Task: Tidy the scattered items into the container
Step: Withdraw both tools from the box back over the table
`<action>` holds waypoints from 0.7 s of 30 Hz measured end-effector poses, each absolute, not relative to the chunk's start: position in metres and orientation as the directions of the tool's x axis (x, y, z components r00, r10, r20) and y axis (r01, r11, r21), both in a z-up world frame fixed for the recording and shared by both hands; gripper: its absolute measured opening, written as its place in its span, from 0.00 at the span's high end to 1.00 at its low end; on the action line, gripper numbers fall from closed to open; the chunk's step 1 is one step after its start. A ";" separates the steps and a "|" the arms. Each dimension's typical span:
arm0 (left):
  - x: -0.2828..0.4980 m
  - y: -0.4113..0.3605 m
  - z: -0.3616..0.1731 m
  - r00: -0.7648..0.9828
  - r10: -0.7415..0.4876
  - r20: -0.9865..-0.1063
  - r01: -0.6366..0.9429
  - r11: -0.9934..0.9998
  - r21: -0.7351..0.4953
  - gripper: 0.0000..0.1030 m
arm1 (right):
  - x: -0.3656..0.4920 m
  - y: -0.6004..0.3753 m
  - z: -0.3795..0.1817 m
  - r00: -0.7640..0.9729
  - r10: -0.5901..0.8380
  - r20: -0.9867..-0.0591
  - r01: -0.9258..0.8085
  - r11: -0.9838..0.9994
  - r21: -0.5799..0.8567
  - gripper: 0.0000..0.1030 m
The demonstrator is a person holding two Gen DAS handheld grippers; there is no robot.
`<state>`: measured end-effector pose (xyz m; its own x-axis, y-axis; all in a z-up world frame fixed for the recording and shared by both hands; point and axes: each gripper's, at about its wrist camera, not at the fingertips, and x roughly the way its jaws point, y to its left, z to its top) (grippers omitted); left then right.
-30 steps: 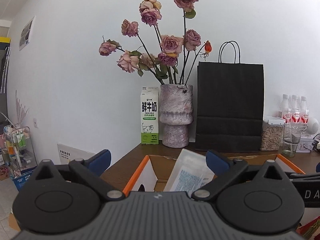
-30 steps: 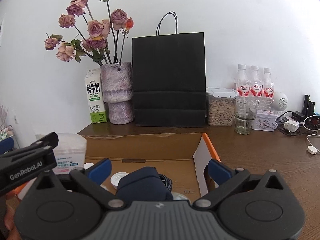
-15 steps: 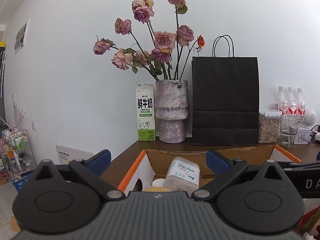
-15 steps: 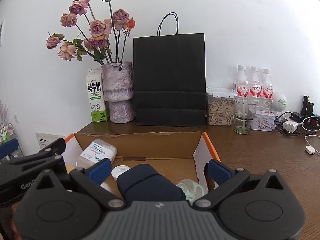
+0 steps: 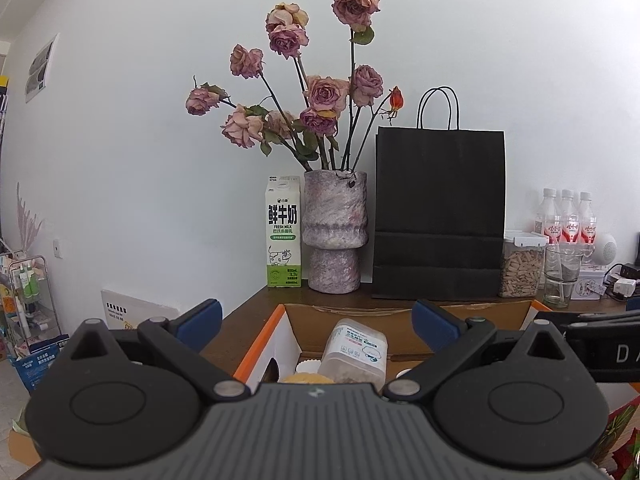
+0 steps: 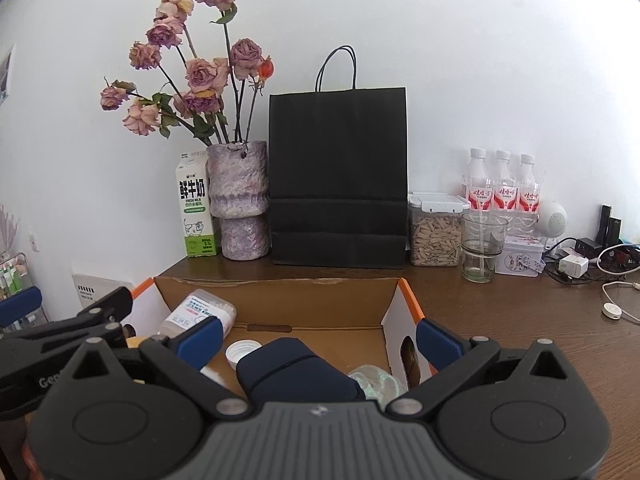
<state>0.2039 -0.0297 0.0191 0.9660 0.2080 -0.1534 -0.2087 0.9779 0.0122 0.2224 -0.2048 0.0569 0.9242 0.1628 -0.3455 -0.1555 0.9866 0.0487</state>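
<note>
A brown cardboard box (image 6: 280,304) with orange edges sits on the dark wooden tabletop (image 6: 520,320). Inside it a clear plastic tub (image 6: 200,314) with a white label now lies tipped on its side at the left. A second ago the left tool (image 5: 316,322) held it upright over the box. Now both blue fingers are spread wide and hold nothing. The right tool (image 6: 318,338) is wide open too, above a smooth dark blue pouch (image 6: 292,372), a round white cap (image 6: 242,352) and a crinkly pale green bag (image 6: 374,380).
</note>
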 end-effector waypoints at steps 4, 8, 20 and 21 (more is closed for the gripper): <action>0.197 -0.027 0.029 0.966 0.196 -0.169 -0.202 0.979 -0.019 0.00 | 0.213 -0.204 0.070 0.934 0.175 -0.311 -0.170 0.984 0.044 0.00; 0.188 -0.020 0.039 0.968 0.142 -0.209 -0.159 0.985 -0.068 0.00 | 0.199 -0.205 0.084 0.939 0.189 -0.289 -0.183 0.982 0.048 0.00; 0.134 -0.011 0.045 0.962 0.087 -0.259 -0.109 0.991 -0.073 0.00 | 0.124 -0.212 0.099 0.942 0.227 -0.248 -0.232 0.973 0.009 0.00; 0.129 -0.010 0.044 0.960 0.087 -0.265 -0.110 0.991 -0.071 0.00 | 0.118 -0.215 0.097 0.941 0.224 -0.253 -0.230 0.973 0.005 0.00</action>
